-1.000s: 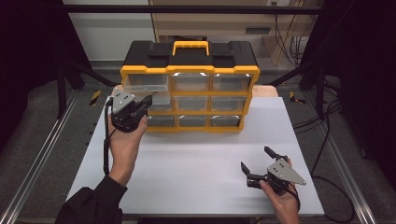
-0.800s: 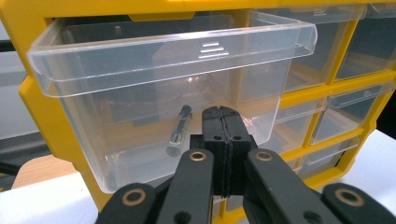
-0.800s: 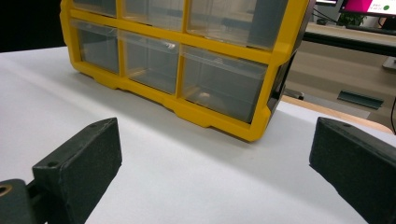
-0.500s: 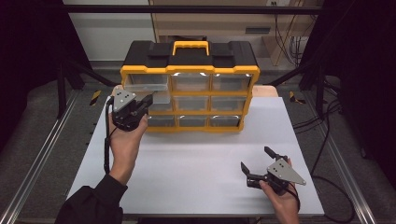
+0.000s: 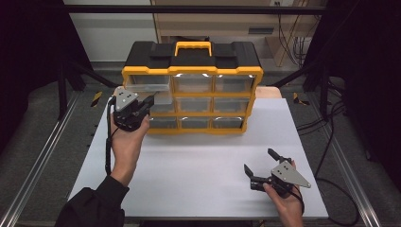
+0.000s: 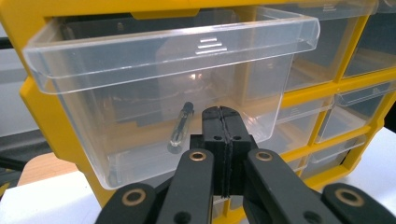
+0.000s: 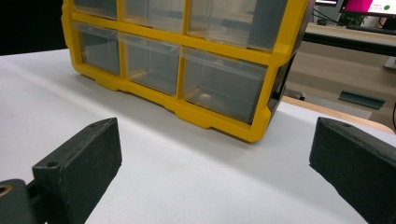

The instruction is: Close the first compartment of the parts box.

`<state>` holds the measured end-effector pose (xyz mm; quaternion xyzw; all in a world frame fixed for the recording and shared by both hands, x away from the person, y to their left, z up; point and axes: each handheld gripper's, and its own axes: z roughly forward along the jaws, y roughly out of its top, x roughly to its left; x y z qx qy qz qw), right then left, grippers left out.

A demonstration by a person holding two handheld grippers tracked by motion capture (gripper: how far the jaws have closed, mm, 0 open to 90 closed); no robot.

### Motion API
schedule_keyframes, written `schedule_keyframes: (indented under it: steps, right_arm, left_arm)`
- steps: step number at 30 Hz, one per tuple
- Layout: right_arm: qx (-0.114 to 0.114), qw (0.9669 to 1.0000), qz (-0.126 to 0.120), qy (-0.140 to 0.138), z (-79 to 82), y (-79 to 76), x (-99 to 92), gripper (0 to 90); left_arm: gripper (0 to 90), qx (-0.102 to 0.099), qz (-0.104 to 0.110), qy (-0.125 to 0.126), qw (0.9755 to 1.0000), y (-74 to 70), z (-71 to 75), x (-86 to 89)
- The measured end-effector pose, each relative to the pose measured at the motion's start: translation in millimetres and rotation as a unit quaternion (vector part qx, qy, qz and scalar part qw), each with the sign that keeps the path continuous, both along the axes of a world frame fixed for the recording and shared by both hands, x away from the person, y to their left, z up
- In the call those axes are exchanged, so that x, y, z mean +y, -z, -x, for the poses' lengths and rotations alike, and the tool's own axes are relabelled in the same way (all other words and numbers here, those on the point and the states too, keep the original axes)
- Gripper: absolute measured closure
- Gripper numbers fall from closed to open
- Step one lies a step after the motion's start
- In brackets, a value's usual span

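1. Standing against the front of a yellow and black organiser (image 5: pixel 191 90) is the left hand-held gripper (image 6: pixel 222 122), its jaws pressed fully together with nothing between them.
2. Its tips sit at the lower front of a clear drawer (image 6: pixel 168 93), the top-left one, which is pulled partway out of the case.
3. Inside that drawer lies a small screwdriver (image 6: pixel 180 126) with a clear handle and a dark tip; I see nothing else in it.
4. I judge the drawer to be light, stiff, thin plastic, smooth and a little slippery, so closed jaws could skid on its flat front.
5. The best place to take hold looks to be the overhanging lip (image 6: pixel 210 45) along its top front edge, which gives a ledge to hook or pinch.
6. The loose screwdriver will probably roll or rattle if the drawer is moved sharply.
7. The other drawers (image 5: pixel 213 103) in the three-by-three grid are pushed in; their contents are too faint to make out.
8. The right hand-held gripper (image 5: pixel 259 161) rests low near the front right of the white surface (image 5: pixel 198 170), jaws spread wide and empty, well apart from the organiser.
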<state>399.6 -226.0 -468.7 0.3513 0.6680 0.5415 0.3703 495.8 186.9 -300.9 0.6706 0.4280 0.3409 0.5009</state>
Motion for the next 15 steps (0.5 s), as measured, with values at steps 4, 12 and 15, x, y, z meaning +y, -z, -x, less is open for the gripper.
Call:
schedule_keyframes:
  steps: [4,12,15]
  right_arm:
    - [0.0,1.0,0.0,0.001,-0.4,0.1,-0.7,2.5]
    - [-0.001,1.0,0.0,0.001,-0.1,0.0,-0.4,2.4]
    - [0.0,1.0,0.0,0.001,0.0,0.0,-0.2,2.4]
  left_arm:
    - [89.7,0.002,-0.002,0.0,1.0,0.3,-1.4,0.1]
    - [89.7,0.003,-0.003,-0.002,1.0,0.2,-2.6,-0.6]
    - [89.8,0.003,-0.003,-0.003,1.0,0.0,-2.8,-0.9]
